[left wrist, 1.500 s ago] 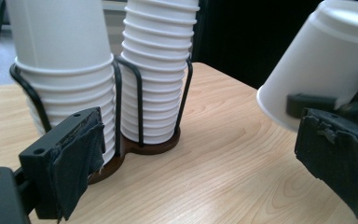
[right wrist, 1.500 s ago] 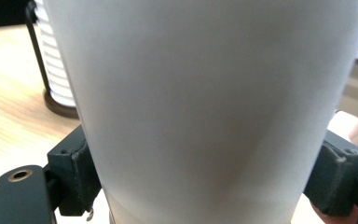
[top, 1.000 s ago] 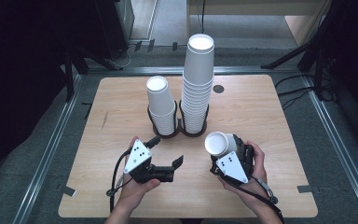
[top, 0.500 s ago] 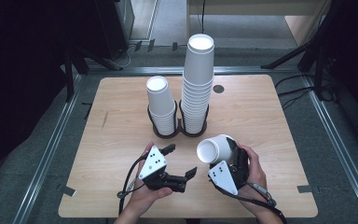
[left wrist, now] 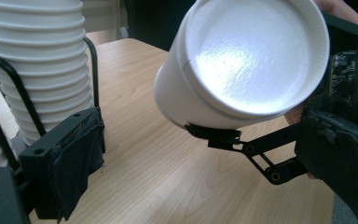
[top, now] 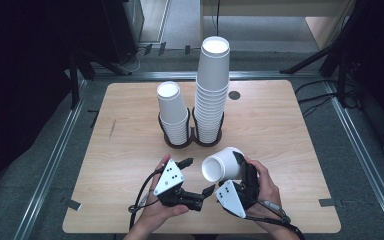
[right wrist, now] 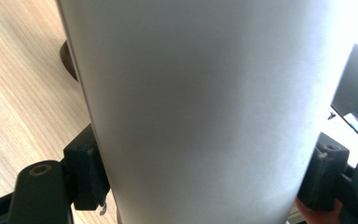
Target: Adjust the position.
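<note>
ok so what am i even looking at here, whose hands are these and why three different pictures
A person sits at a wooden table, holding a hand-operated gripper in each hand. The high view looks down from above. The other two pictures come from small cameras riding on each gripper, looking along its black fingers. The right gripper is shut on a white paper cup, held tilted with its flat bottom toward the left gripper. In the right gripper view the cup's wall sits between both pads. The left gripper is open and holds nothing. Farther back stand a short cup stack and a tall cup stack, each in a black wire holder.
</note>
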A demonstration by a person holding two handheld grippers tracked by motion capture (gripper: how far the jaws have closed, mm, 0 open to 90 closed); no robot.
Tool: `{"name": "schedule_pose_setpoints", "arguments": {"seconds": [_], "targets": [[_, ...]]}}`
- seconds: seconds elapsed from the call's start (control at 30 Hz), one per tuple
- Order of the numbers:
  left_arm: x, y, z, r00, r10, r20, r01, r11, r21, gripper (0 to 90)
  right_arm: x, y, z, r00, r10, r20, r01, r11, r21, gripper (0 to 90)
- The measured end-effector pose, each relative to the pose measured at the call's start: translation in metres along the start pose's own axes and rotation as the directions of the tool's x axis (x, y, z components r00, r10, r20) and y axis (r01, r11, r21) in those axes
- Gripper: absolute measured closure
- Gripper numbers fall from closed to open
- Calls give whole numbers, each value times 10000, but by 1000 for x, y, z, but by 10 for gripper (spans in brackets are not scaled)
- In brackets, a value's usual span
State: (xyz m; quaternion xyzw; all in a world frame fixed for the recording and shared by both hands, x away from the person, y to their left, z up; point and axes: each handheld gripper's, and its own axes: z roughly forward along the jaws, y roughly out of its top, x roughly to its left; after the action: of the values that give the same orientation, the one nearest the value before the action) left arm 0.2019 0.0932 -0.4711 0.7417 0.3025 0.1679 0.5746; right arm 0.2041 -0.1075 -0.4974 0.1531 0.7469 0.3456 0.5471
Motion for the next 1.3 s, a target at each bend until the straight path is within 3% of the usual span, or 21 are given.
{"name": "schedule_pose_setpoints", "arguments": {"seconds": [0.3, 0.73, 0.8, 1.1, 1.3], "targets": [[-6, 0, 2, 9996, 239, 172, -239, 9997, 18, 20, 5, 4, -2, 9989, 73, -461, -78, 9999, -100, 213], [-13, 1, 2, 9981, 607, -92, -607, 9982, 11, 82, 8, 7, -3, 9929, 400, -1122, -424, 9989, -193, 208], [-14, 2, 1, 9980, 617, -118, -617, 9981, -49, 133, 8, 8, -4, 9915, 381, -1244, -423, 9986, -311, 208], [-15, 3, 2, 9978, 653, -103, -653, 9979, -45, 139, 10, 10, -6, 9879, 473, -1477, -537, 9978, -396, 206], [-14, 4, 0, 9985, 541, 123, -540, 9985, -82, 164, 9, 11, -7, 9829, 663, -1716, -768, 9955, -553, 203]]}}
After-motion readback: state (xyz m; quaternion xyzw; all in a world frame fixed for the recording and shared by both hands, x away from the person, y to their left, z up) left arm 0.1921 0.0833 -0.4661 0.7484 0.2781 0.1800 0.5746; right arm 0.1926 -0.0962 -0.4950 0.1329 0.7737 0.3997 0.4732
